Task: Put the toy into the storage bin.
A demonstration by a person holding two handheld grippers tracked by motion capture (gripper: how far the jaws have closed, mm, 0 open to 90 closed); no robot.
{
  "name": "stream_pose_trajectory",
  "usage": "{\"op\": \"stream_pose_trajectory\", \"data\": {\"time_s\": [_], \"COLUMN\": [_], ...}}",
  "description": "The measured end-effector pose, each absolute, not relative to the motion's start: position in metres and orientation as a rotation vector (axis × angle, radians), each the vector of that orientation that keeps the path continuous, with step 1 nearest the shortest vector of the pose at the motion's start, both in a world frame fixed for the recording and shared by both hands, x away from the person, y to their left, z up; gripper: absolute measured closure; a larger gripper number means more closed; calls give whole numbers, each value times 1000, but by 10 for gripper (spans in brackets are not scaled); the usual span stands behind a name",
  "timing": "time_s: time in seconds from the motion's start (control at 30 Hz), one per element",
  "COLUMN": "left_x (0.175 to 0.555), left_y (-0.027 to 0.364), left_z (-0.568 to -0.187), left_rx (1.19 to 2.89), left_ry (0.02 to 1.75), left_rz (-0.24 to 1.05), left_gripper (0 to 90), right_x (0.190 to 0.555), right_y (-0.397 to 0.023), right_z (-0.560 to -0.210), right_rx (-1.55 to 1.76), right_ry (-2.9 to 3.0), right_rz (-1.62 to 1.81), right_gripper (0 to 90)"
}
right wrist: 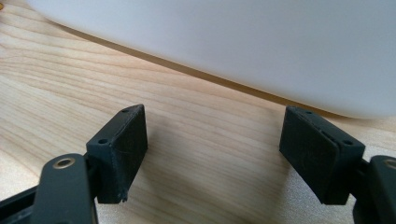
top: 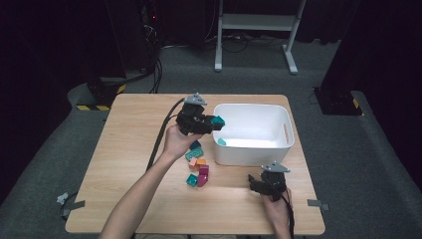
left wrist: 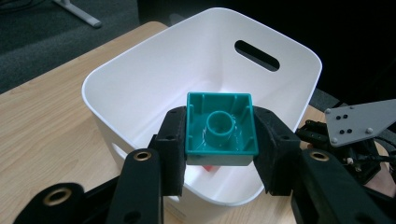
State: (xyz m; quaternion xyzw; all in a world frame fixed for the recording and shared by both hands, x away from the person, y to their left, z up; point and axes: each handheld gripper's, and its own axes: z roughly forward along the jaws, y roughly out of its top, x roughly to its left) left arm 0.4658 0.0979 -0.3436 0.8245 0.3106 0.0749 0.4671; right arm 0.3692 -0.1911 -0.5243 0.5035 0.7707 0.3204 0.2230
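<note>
A pale wood-grain table (top: 129,164) stands on grey carpet in a dark room. The left gripper (left wrist: 219,140) clamps one hollow teal plastic brick (left wrist: 221,128) over the smooth white bin's (top: 278,149) nine-o'clock rim. About six bricks (top: 198,167) cluster at the bin's seven o'clock. The right gripper (right wrist: 212,149) rests on the table, jaws wide, holding nothing.

One white bin (top: 284,130), two tongs, roughly eight toy blocks (top: 198,167).

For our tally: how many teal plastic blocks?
5 teal plastic blocks: one in the left gripper's jaws, one in the white plastic bin, three on the table; more may hide.
</note>
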Motion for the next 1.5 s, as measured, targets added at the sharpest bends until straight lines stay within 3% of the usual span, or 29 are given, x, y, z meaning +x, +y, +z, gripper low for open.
{"op": "stream_pose_trajectory", "data": {"time_s": [0.47, 0.6, 0.73, 1.5], "left_x": [476, 476, 474, 443], "left_y": [80, 74, 76, 145], "left_z": [-360, -362, -362, -373], "left_rx": [2065, 2082, 2072, 1972], "left_ry": [763, 745, 751, 877], "left_rz": [135, 162, 158, 243], "left_gripper": [570, 451, 417, 354], "right_x": [369, 369, 369, 369], "right_y": [-191, -191, -191, -191], "right_z": [-524, -524, -524, -524], "right_rx": [1390, 1390, 1393, 1393], "right_ry": [2128, 2128, 2128, 2129], "right_rz": [885, 885, 884, 885], "right_gripper": [231, 231, 231, 230]}}
